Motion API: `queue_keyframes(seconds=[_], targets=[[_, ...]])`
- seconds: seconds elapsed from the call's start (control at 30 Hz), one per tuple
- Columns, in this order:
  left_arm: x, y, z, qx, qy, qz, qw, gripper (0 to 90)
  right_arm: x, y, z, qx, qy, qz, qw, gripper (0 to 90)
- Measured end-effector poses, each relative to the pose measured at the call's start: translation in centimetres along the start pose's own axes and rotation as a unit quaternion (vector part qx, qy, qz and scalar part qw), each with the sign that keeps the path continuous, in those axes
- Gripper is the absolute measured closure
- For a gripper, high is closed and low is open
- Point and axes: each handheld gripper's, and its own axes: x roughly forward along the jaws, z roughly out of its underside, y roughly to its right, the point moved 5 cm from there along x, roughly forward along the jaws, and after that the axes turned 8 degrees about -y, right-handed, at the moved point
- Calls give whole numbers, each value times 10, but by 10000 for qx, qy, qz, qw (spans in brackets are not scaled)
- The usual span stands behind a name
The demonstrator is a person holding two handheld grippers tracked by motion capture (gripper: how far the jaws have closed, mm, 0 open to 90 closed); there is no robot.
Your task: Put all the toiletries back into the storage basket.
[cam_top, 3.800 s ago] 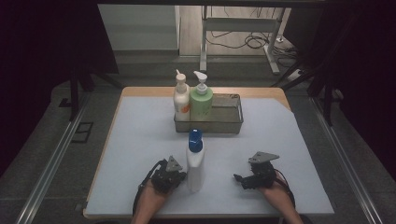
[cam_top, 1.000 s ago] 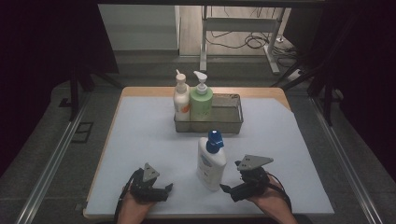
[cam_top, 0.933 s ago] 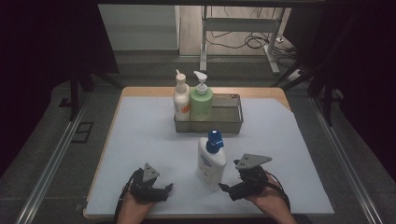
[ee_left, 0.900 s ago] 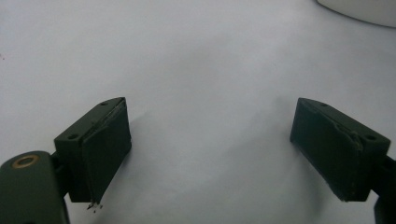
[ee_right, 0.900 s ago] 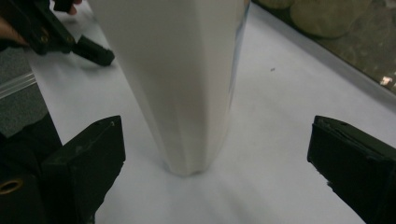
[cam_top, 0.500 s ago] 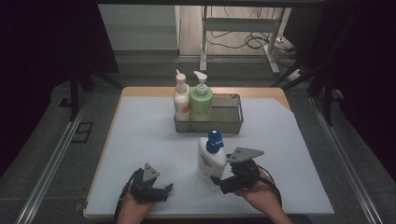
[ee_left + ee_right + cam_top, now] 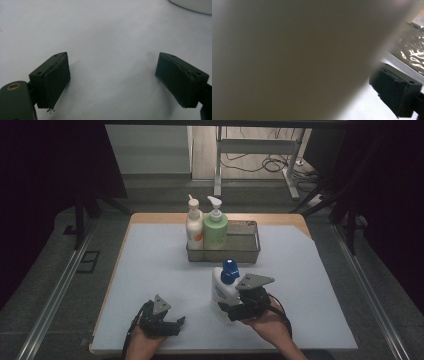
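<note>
Blue-capped white bottle (image 7: 223, 287) stands upright on my bench (image 7: 150, 270), just in front of the metal basket (image 7: 250, 251). My right claw (image 7: 226, 309) has been closing around its base; I can't tell whether the pads press. Left claw (image 7: 175, 324) rests spread and empty. Three bottles: two pump bottles (image 7: 215, 227) in the basket.

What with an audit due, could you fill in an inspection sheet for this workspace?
Surface: white mat, wooden table edge behind.
Job's things: blue-capped bottle upright before metal tray holding white pump bottle and green pump bottle.
Clutter: nothing seen.
Grippers: left gripper open, low over mat; right gripper jaws just closing around the blue-capped bottle, not clearly pressing.
Cables: gripper cable trails off the near edge; floor cables beyond.
Surroundings: dark curtains, floor rails.
</note>
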Motion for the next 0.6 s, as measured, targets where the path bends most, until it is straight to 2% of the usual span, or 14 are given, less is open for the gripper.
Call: queue_keyframes(seconds=[0.37, 0.47, 0.6], targets=[[0, 0, 0, 1, 0, 1, 10000, 121, 6, -7, -6, 12, 161, -39, 9999, 305], [0, 0, 0, 2, 0, 0, 10000, 121, 5, -7, -7, -32, 158, 120, 9998, 333], [0, 0, 0, 1, -1, 1, 10000, 121, 3, -6, -6, -34, 110, 104, 9999, 360]])
